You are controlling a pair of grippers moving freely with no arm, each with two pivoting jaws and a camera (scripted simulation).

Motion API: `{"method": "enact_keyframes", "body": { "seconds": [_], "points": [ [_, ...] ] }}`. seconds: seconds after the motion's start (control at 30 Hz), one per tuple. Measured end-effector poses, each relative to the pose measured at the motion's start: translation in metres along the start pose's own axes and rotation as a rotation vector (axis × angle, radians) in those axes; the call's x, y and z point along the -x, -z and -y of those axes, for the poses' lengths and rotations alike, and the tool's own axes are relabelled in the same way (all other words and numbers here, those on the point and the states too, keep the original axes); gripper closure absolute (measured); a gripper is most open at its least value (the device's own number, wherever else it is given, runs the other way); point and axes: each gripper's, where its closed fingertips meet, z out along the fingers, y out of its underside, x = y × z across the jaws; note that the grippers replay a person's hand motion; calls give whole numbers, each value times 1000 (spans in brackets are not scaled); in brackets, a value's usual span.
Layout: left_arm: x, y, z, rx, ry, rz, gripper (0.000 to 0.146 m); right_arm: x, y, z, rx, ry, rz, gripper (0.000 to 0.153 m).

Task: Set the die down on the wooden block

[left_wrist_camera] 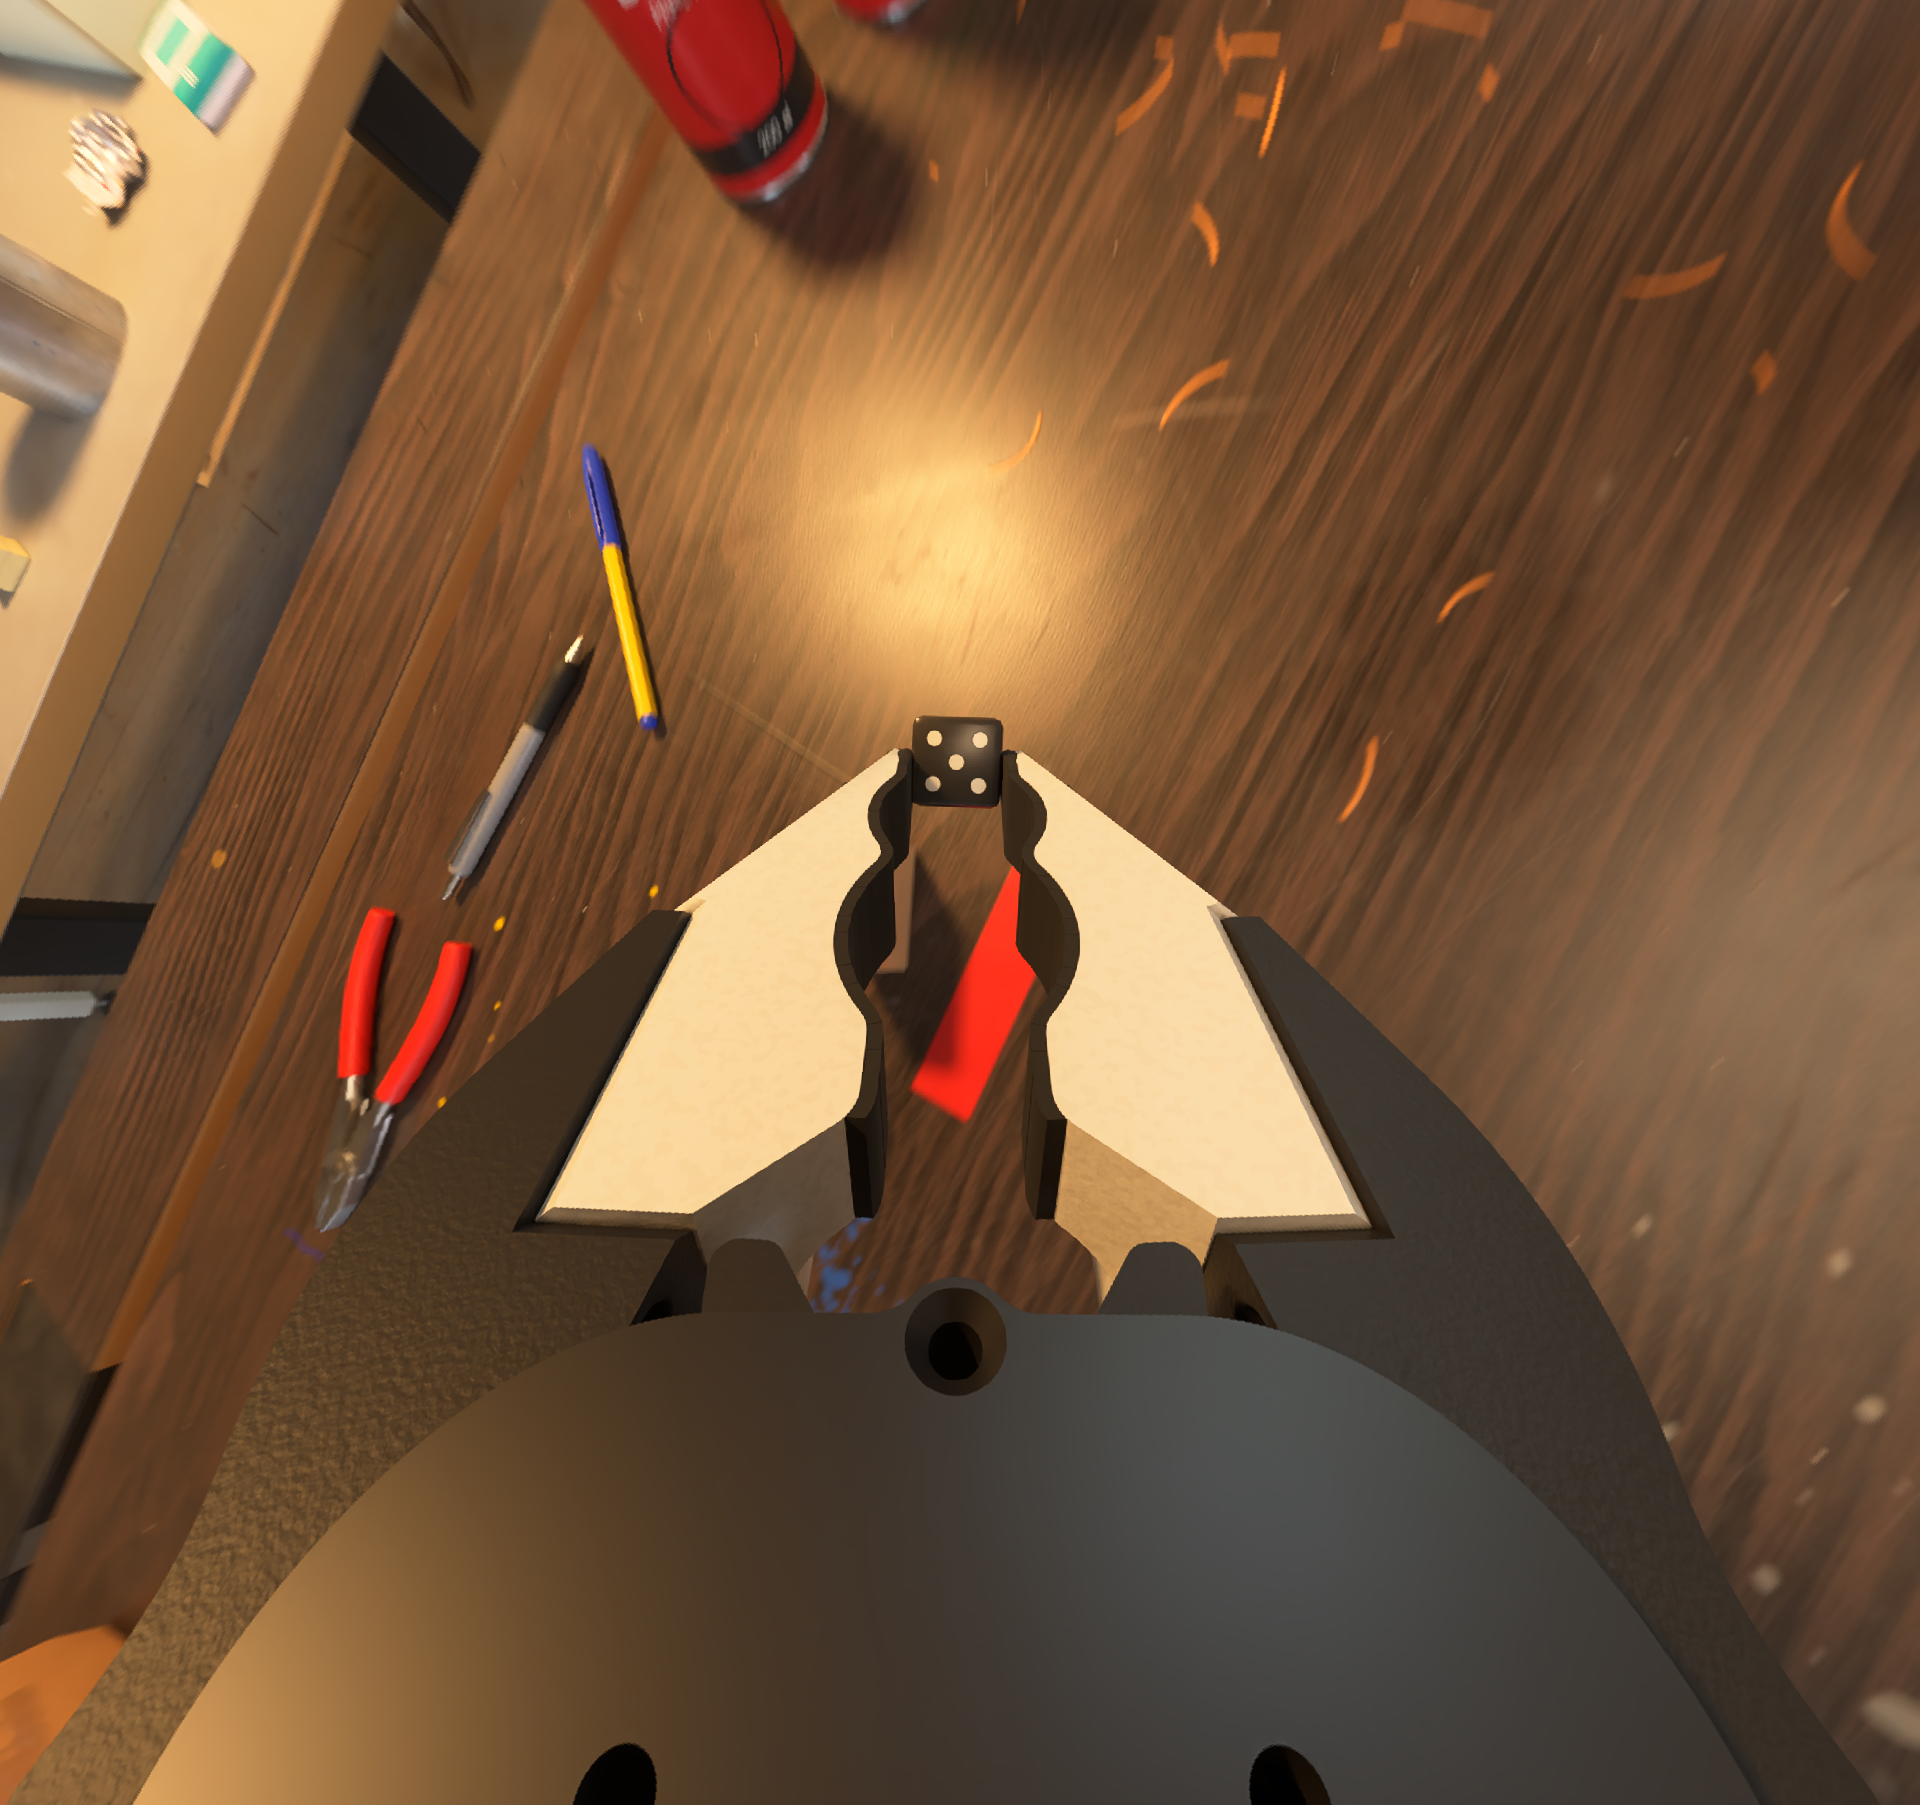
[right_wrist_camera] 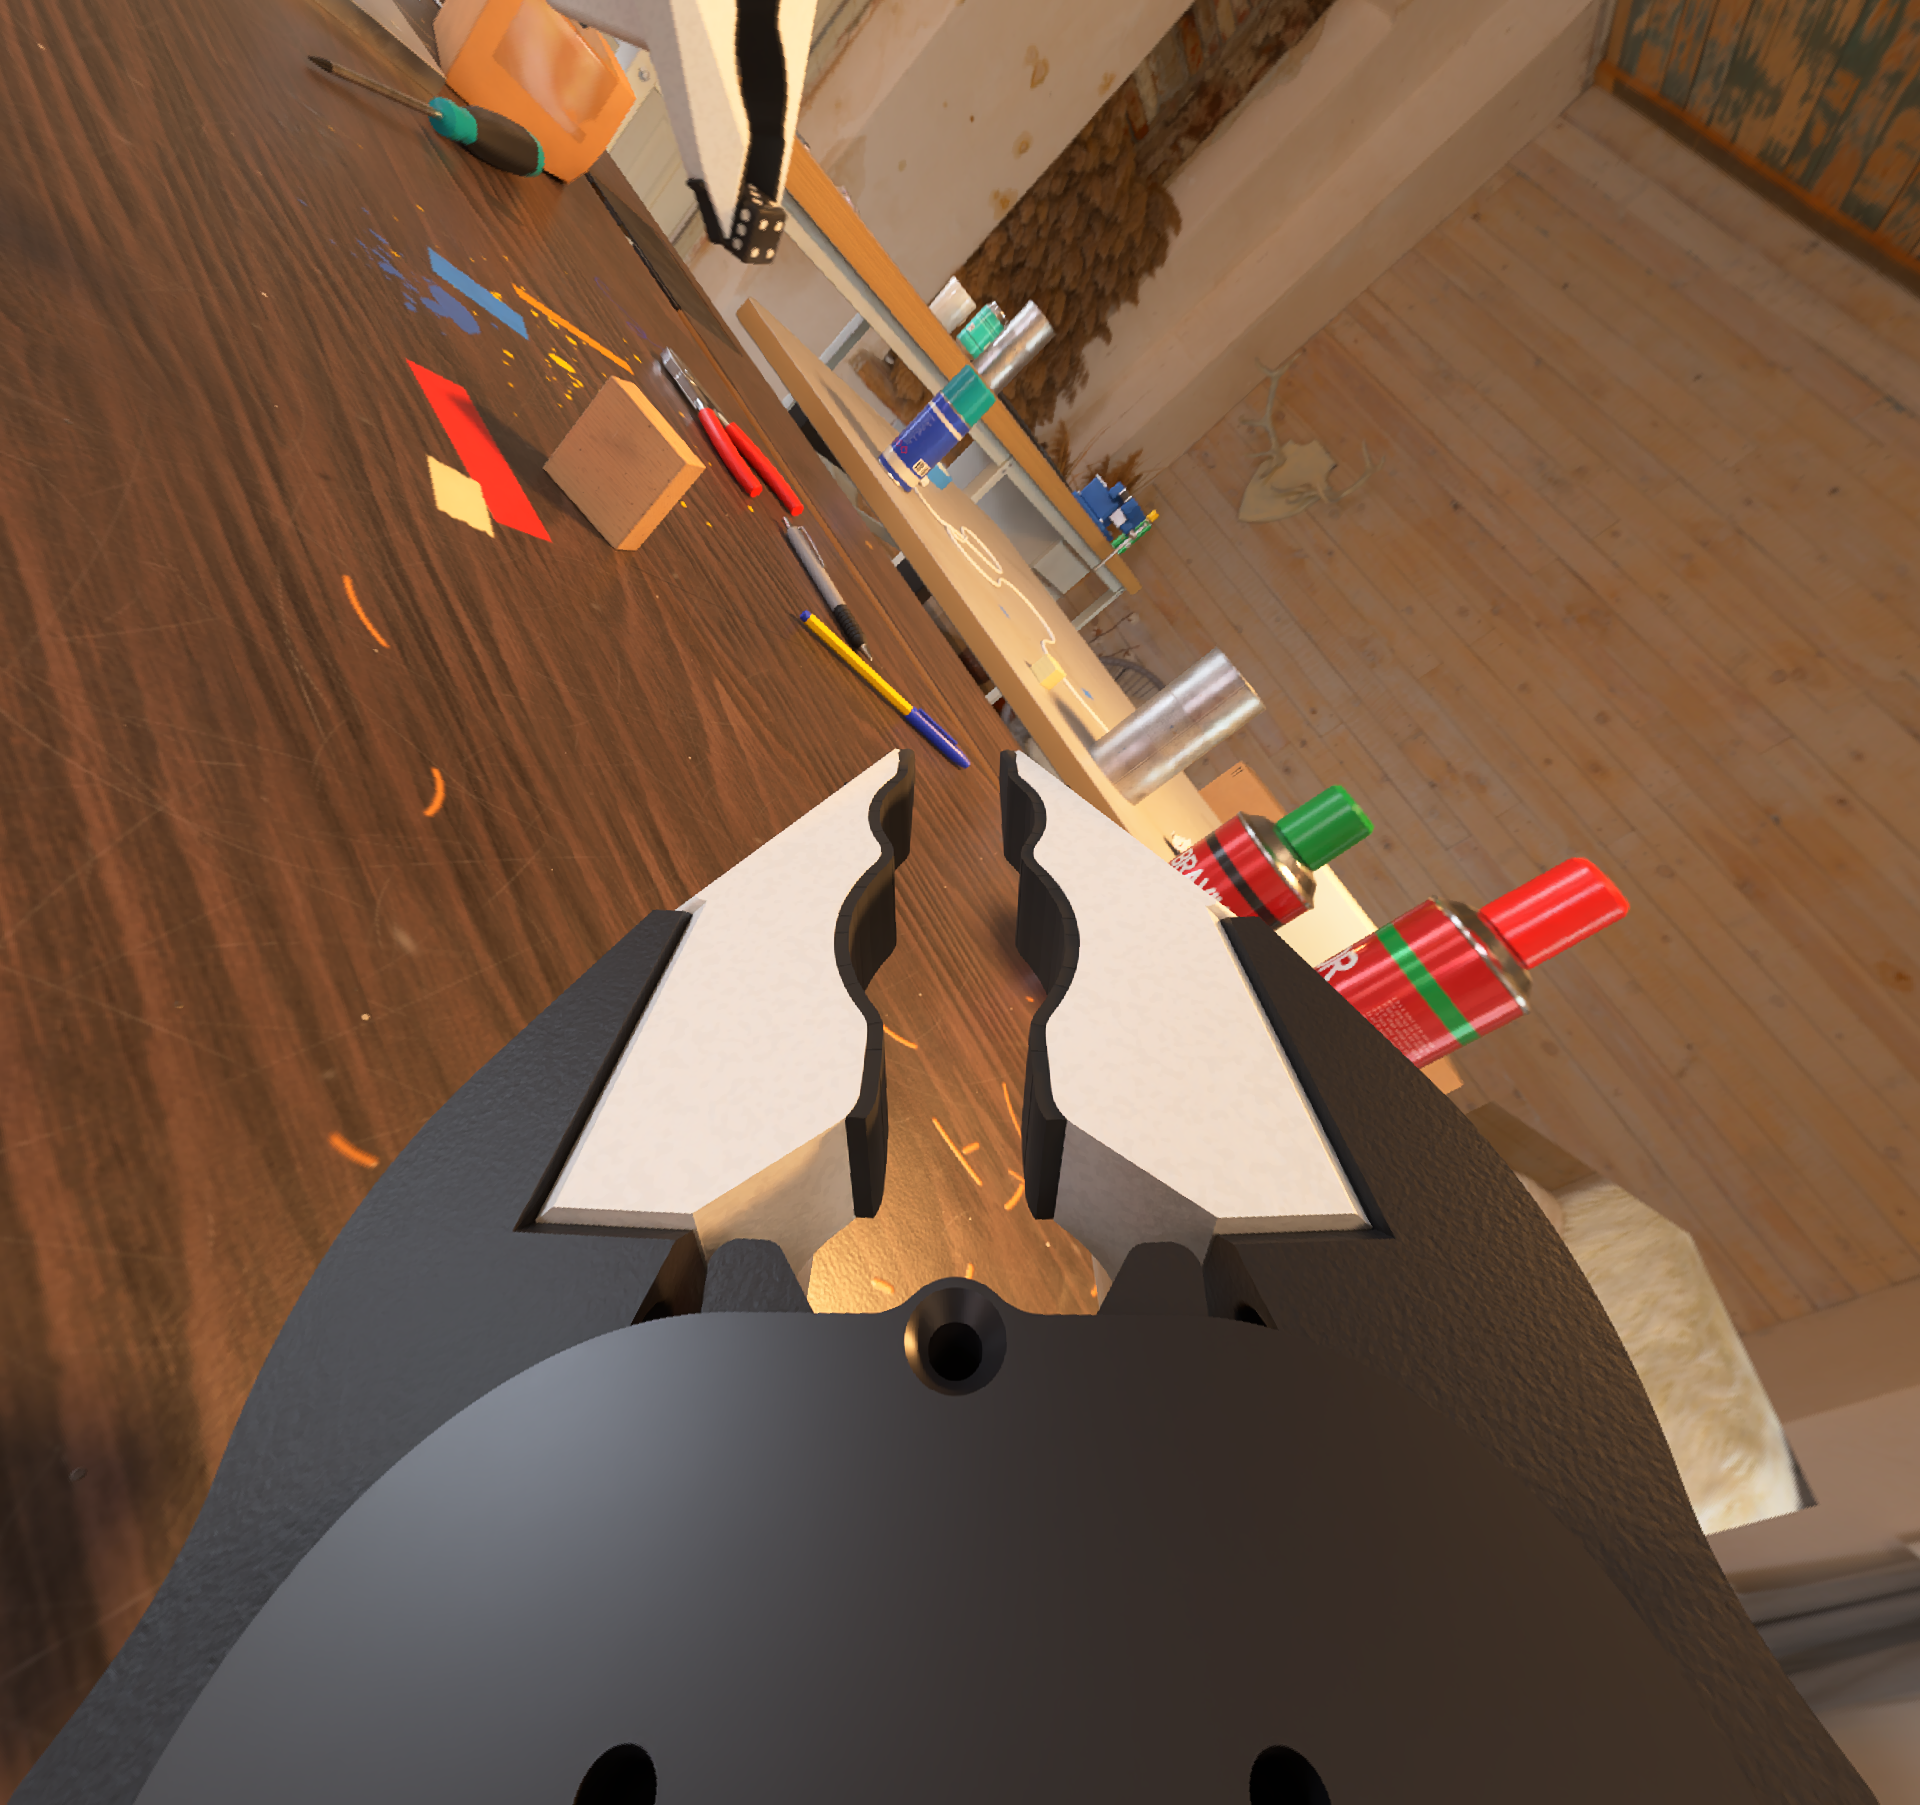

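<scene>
My left gripper is shut on a black die with white pips, pinched at the fingertips and held above the dark wooden table. In the right wrist view the left gripper hangs at the top with the die in its tips, well above the table. The wooden block, a light tan square slab, lies flat on the table below the die and nearer to this camera, beside a red patch. My right gripper hovers low over the table with its fingers a little apart and nothing between them.
Red-handled pliers lie just beyond the block, also in the left wrist view. A grey pen and a blue-yellow pen lie near the table edge. Two red spray cans stand farther along. A screwdriver and an orange box sit at the far end.
</scene>
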Motion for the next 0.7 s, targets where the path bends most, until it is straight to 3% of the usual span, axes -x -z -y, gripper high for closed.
{"method": "enact_keyframes", "body": {
  "seconds": [0.13, 0.33, 0.7],
  "points": [
    [18, -10, -37, 136, -98, -29, 130, 1, -2, -5, 17, -27, 20, 139],
    [33, -29, -71, 248, -109, -97, 130, 1, -3, -10, 28, -91, 50, 142],
    [46, -53, -75, 340, -66, -167, 130, -6, -1, -10, 19, -207, 53, 148]
  ]
}}
